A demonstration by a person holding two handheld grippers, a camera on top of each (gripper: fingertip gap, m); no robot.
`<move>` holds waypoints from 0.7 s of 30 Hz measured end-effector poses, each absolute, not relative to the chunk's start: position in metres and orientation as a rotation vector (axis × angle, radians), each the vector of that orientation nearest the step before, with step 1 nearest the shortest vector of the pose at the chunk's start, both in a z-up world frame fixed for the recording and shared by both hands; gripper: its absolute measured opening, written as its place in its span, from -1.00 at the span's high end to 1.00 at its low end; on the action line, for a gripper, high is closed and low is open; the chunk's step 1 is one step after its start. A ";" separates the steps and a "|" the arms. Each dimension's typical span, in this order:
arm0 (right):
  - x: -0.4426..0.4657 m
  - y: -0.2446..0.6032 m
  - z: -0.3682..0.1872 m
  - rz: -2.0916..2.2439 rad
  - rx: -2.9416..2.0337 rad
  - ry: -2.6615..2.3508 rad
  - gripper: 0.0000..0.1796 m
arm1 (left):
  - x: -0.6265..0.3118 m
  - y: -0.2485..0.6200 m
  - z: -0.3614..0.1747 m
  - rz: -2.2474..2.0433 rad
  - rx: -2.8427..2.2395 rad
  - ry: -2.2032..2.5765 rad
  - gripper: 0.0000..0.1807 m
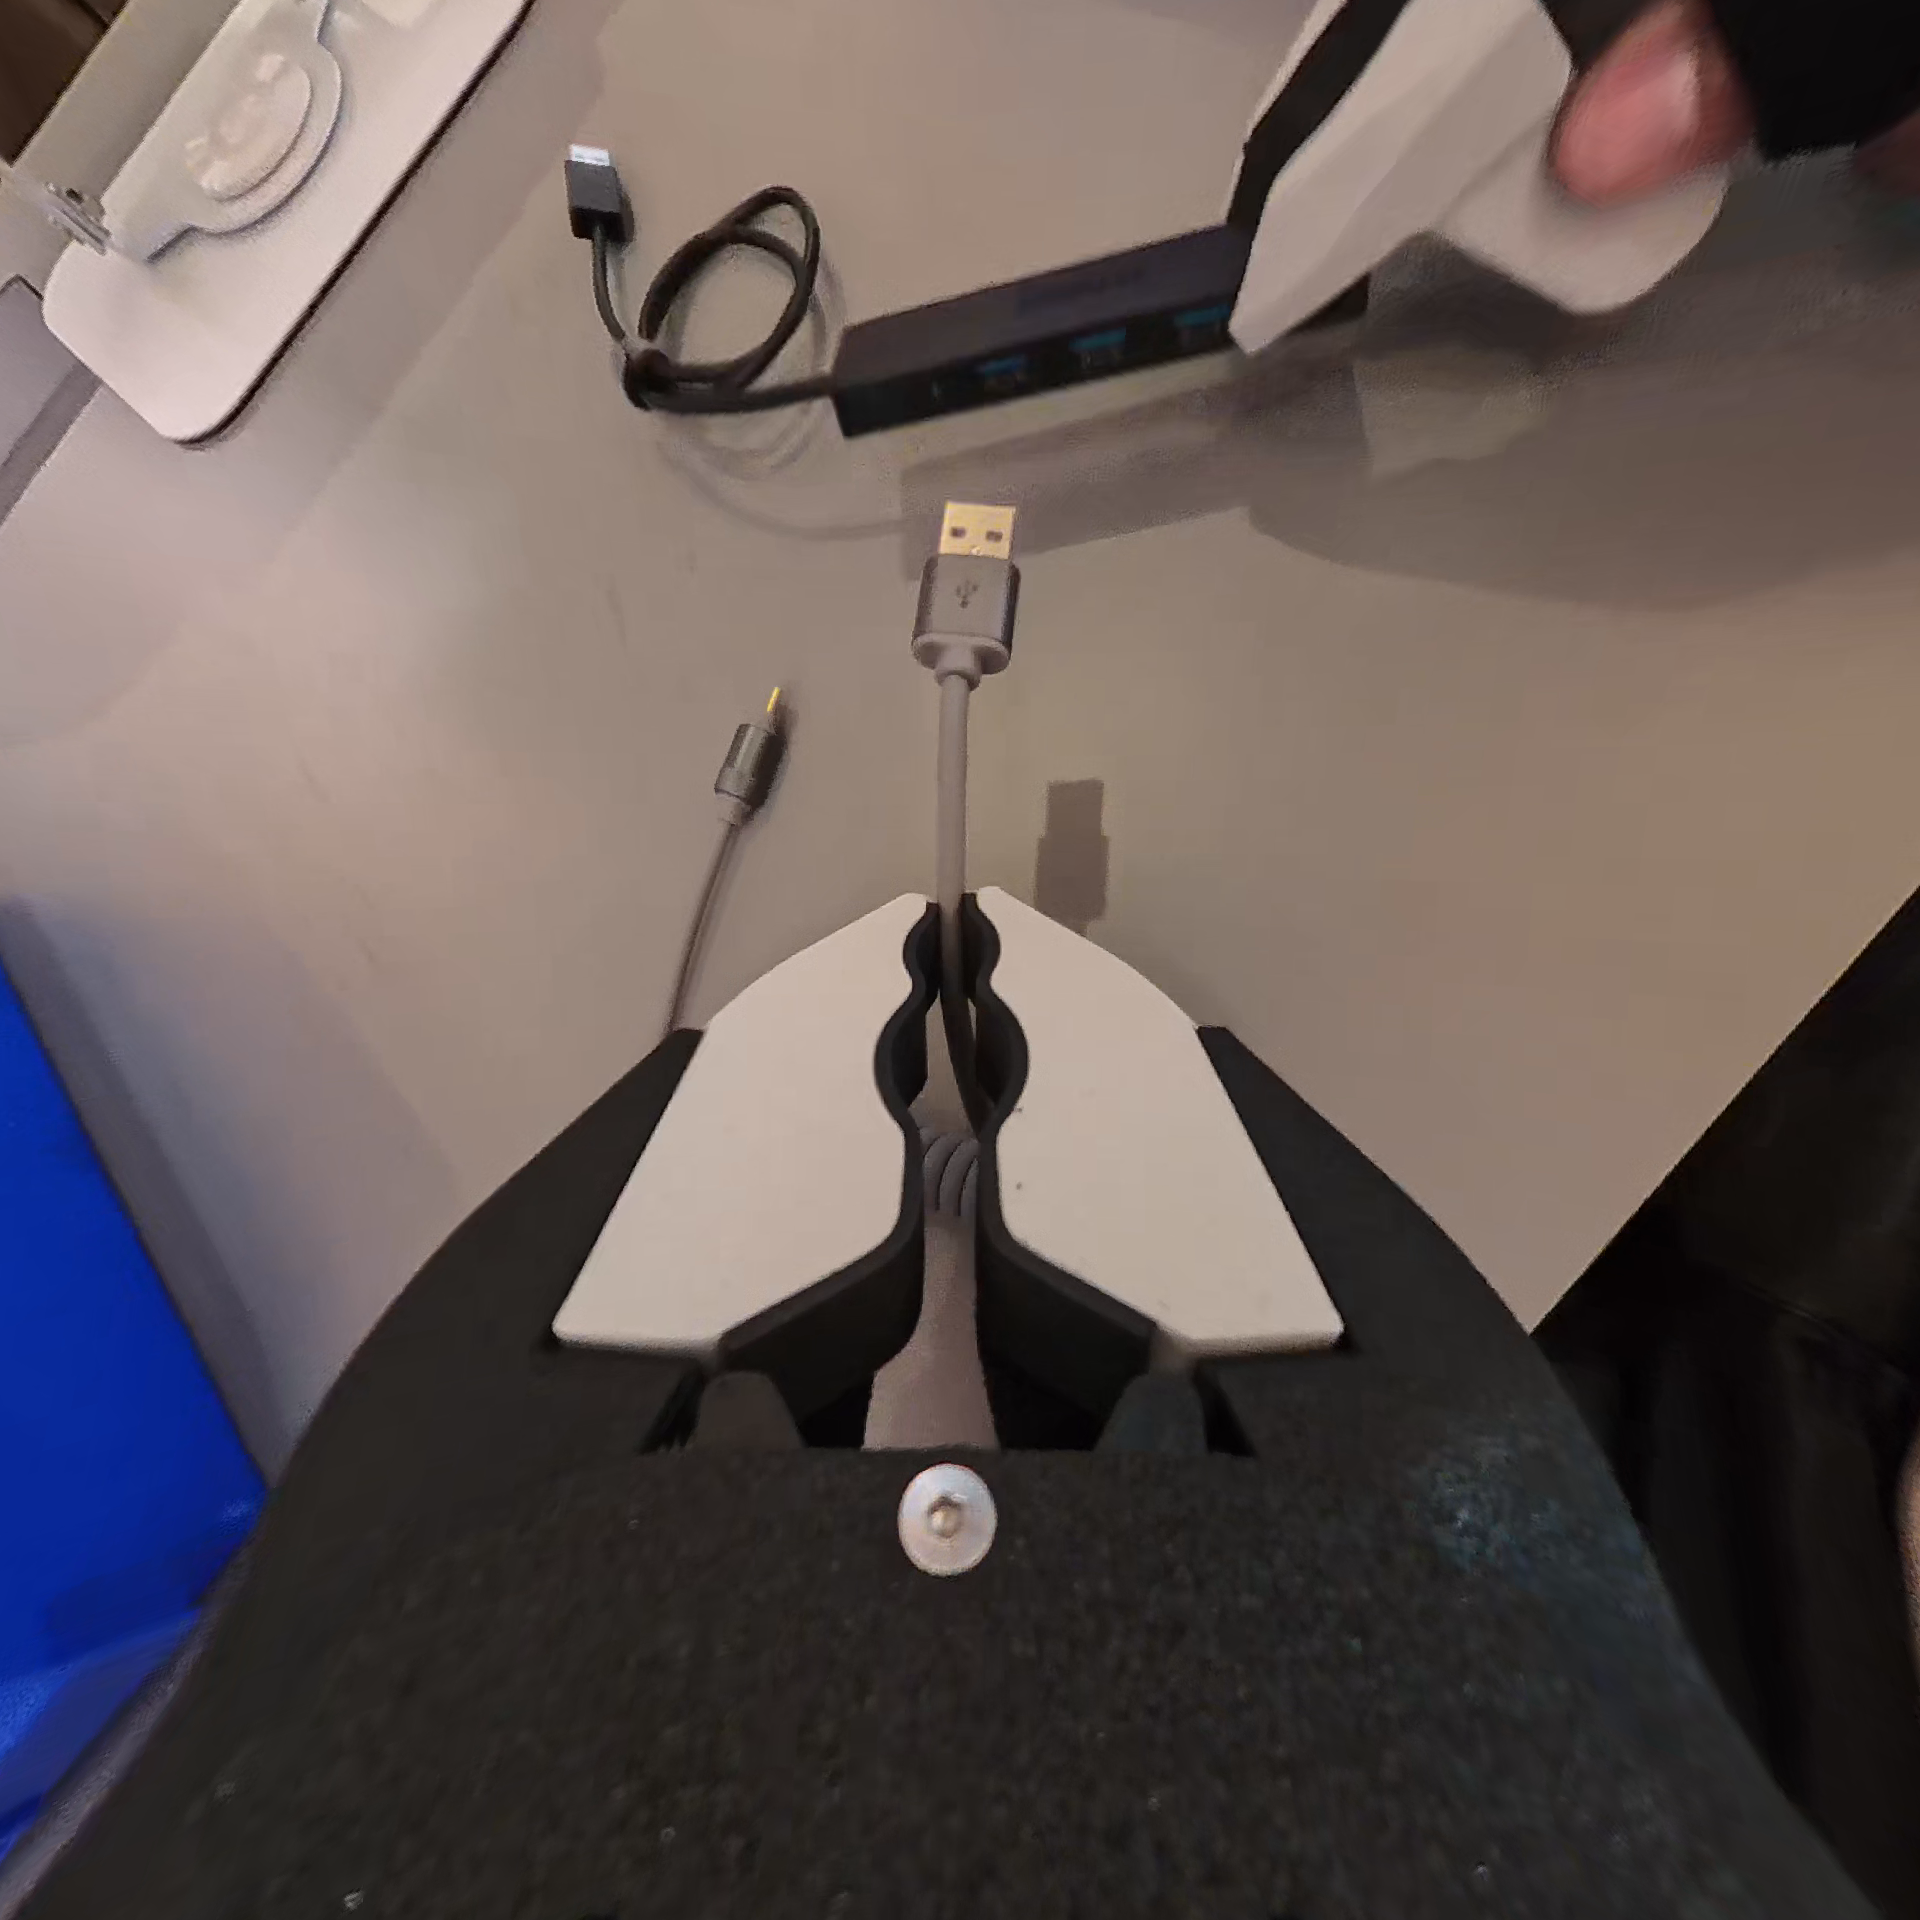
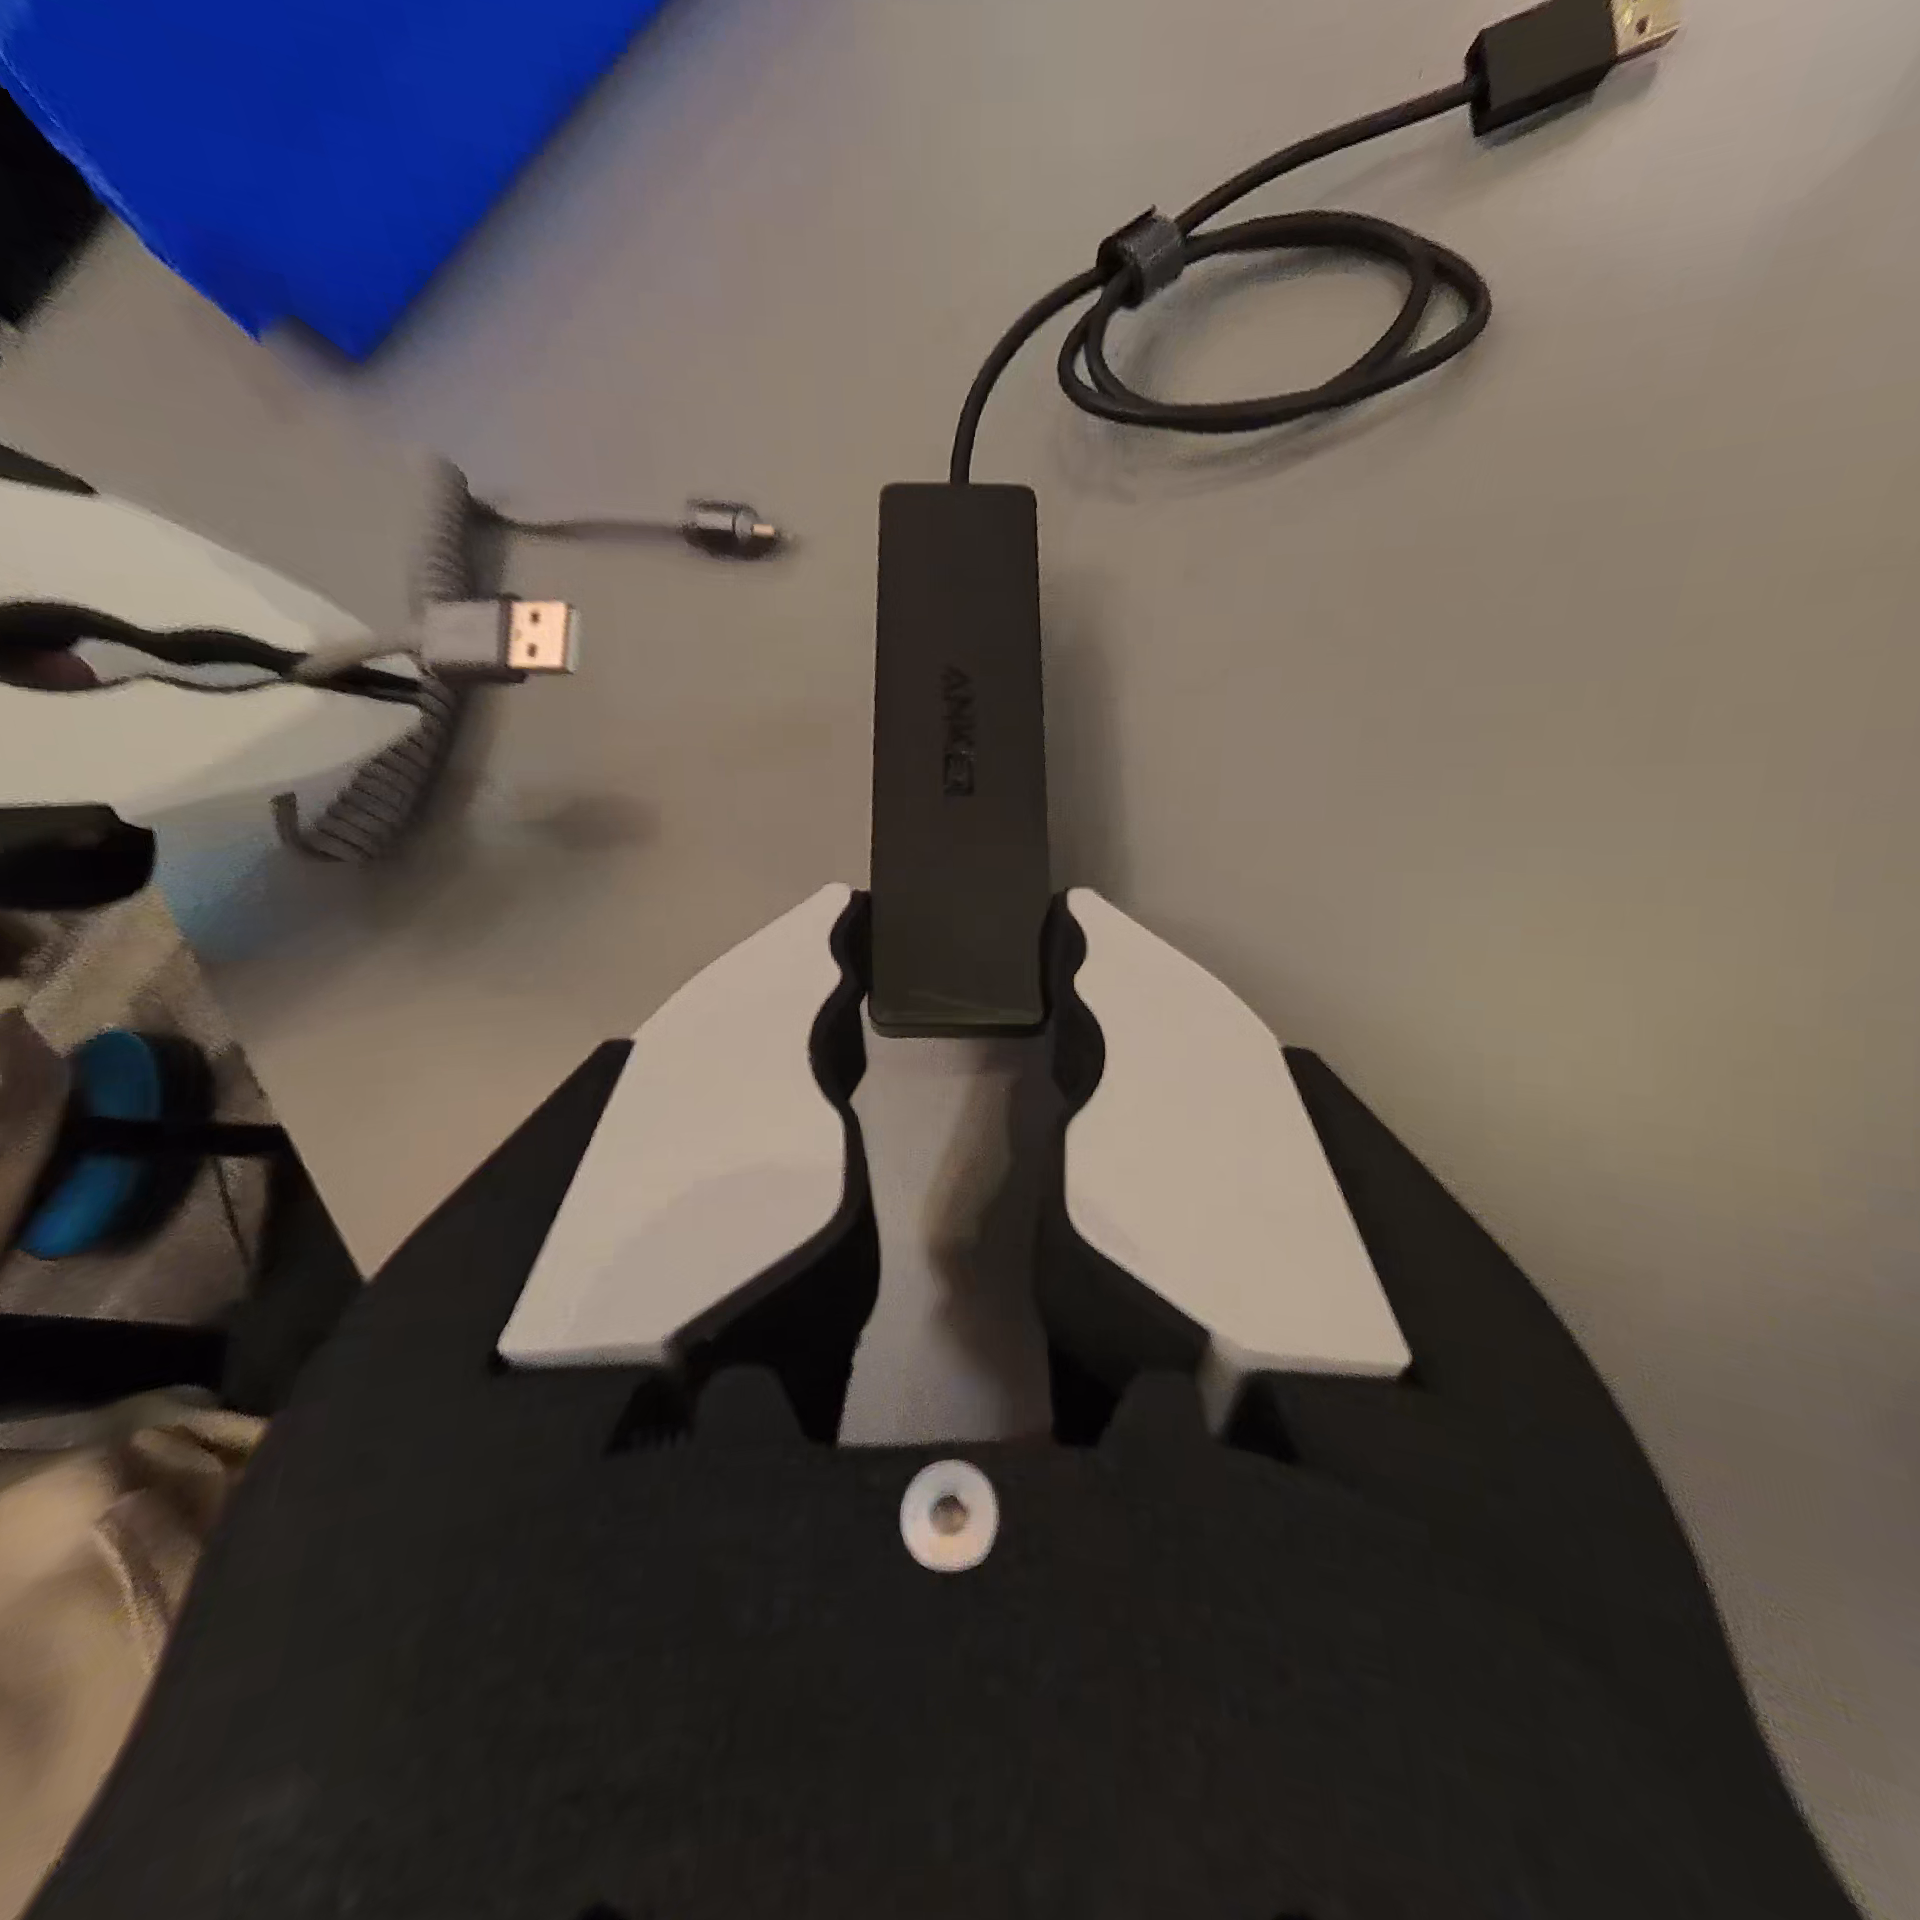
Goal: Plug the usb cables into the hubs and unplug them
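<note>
My left gripper [image 1: 954,906] is shut on a grey USB cable [image 1: 952,800]; its gold-tipped plug [image 1: 968,582] points toward the black hub [image 1: 1039,348], a short way from its blue ports. My right gripper [image 2: 956,914] is shut on the near end of the hub [image 2: 956,727], which lies on the grey table. In the right wrist view the left gripper [image 2: 353,660] comes in from the left with the plug [image 2: 509,634]. In the left wrist view the right gripper [image 1: 1242,322] holds the hub's right end. The cable's small round plug [image 1: 750,764] lies on the table.
The hub's own black cable [image 1: 727,301] is coiled with its plug [image 1: 597,192] at the back left. A grey stand base [image 1: 208,208] sits at the far left. A blue object [image 2: 312,135] lies at the table's edge. A coiled grey cable section [image 2: 405,769] rests under the left gripper. Across from one pair of fingers to the other is roughly 15 centimetres.
</note>
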State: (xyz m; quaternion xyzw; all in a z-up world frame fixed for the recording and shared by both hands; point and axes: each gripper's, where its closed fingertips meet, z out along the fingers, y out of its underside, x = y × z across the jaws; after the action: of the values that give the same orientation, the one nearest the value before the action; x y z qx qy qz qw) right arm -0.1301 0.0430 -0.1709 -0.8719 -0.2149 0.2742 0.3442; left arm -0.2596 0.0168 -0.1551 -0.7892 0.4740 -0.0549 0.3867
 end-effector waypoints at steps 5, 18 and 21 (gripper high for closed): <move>-0.128 0.044 -0.143 0.752 -2.196 -0.509 0.64 | -0.251 0.020 -0.145 -0.124 -2.035 1.227 0.97; -0.147 0.035 -0.135 0.792 -2.153 -0.500 0.64 | -0.240 0.023 -0.131 -0.134 -2.131 1.221 0.97; -0.150 0.034 -0.133 0.804 -2.144 -0.502 0.64 | -0.243 0.025 -0.133 -0.112 -2.155 1.222 0.97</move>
State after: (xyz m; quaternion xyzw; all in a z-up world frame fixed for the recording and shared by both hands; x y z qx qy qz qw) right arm -0.1495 0.0341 -0.1332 -0.8429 -0.1973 0.3161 0.3880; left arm -0.2428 0.0245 -0.1329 -0.8218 0.4661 -0.0428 0.3250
